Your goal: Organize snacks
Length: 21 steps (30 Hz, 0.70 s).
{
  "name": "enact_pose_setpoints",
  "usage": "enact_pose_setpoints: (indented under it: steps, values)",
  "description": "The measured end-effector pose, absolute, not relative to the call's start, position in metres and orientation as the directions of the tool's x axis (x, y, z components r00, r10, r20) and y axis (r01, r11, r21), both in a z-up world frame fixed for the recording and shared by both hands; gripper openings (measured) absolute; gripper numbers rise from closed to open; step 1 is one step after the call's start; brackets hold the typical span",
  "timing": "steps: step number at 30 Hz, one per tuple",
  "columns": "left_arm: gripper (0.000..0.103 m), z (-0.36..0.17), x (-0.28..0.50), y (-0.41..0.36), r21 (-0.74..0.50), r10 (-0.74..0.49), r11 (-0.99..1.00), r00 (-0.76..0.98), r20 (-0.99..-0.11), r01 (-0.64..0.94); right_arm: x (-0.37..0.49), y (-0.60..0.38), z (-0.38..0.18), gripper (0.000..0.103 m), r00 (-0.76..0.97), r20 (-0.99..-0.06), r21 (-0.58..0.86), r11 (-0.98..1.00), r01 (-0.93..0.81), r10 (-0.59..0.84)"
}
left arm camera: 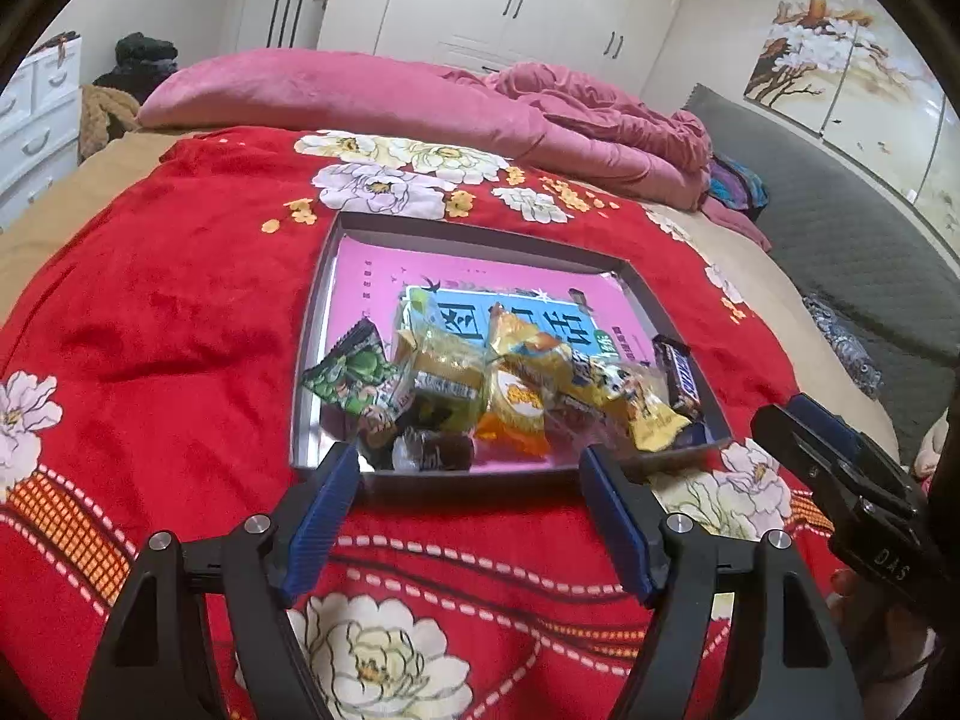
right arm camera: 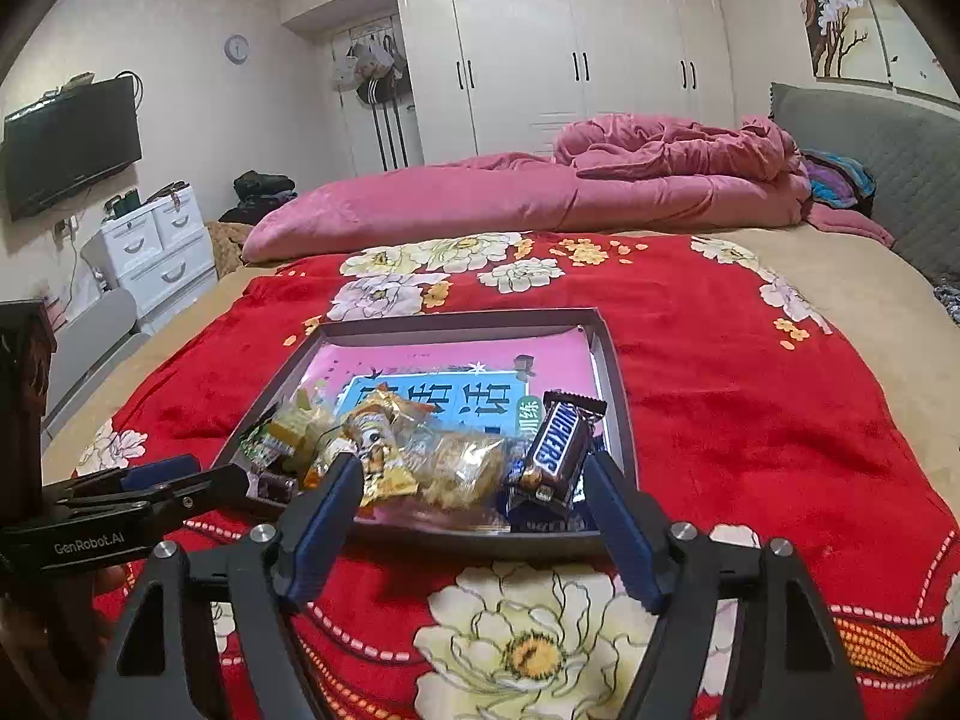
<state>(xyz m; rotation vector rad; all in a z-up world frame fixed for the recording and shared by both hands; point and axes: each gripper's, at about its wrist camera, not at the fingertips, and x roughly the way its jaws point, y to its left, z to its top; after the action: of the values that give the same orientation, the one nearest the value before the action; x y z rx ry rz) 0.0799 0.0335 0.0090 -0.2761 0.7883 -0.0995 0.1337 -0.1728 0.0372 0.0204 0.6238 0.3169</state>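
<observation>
A shallow grey tray (left arm camera: 324,276) with a pink printed liner lies on the red floral blanket. Several wrapped snacks are heaped at its near end: a green packet (left arm camera: 354,381), yellow and orange packets (left arm camera: 522,402), a dark candy (left arm camera: 438,450) and a Snickers bar (left arm camera: 678,372). My left gripper (left arm camera: 471,468) is open and empty at the tray's near rim. My right gripper (right arm camera: 474,474) is open and empty just before the same rim (right arm camera: 618,396), with the Snickers bar (right arm camera: 555,444) and a yellow packet (right arm camera: 384,456) between its fingers' line of sight. The right gripper also shows in the left wrist view (left arm camera: 798,426).
The red blanket (left arm camera: 180,312) covers the near part of the bed. A pink duvet (right arm camera: 540,192) is bunched at the far side. A grey headboard (right arm camera: 870,156) stands at the right. White drawers (right arm camera: 156,246) and a wall TV (right arm camera: 72,144) are at the left.
</observation>
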Motion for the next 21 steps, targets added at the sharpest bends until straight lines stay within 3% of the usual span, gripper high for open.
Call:
enact_pose_setpoints:
  steps: [11,21]
  values:
    - [0.077,0.007,0.047,0.02,-0.257,-0.169,0.966,0.648,-0.743,-0.043,0.104,-0.175,0.033,0.097,0.716,-0.634,0.145,0.955,-0.259,0.291]
    - [0.078,0.003,0.024,-0.002,-0.209,-0.163,0.978,0.618,-0.769,-0.002,0.079,-0.173,0.032,0.101,0.721,-0.648,0.09,0.965,-0.248,0.246]
